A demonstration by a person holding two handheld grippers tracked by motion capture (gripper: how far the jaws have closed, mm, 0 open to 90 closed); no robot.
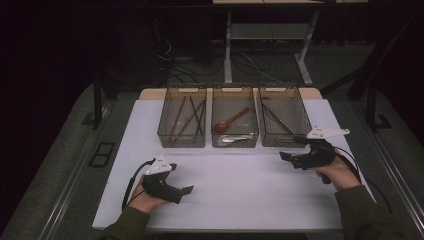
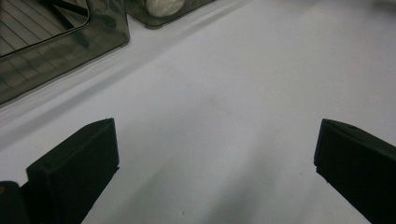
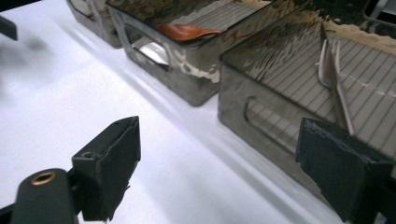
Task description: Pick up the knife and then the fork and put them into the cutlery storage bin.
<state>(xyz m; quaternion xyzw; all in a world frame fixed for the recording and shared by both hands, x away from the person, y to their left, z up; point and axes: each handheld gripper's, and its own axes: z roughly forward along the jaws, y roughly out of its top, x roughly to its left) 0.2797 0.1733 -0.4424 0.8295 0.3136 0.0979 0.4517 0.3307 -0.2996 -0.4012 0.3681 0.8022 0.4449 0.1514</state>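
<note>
Three smoky clear bins stand in a row at the back of the white table (image 1: pixel 240 190). The left bin (image 1: pixel 181 141) holds brown and dark chopsticks (image 1: pixel 186 118). In the middle bin (image 1: pixel 235 142) lie a red-brown spoon (image 1: pixel 231 120) and a pale spoon (image 1: pixel 234 139). The right bin (image 1: pixel 284 141) holds thin dark utensils (image 1: pixel 276 118). My left gripper (image 1: pixel 188 190) rests low at the front left, open and empty (image 2: pixel 215 154). My right gripper (image 1: pixel 289 149) is just in front of the right bin, open with nothing between its jaws (image 3: pixel 219 163).
In the right gripper view the right bin's wall (image 3: pixel 261 116) is close ahead, with pale tines (image 3: pixel 332 74) inside it, and the middle bin (image 3: pixel 187 79) lies to its left. Desk legs and cables (image 1: pixel 250 60) stand on the floor beyond the table.
</note>
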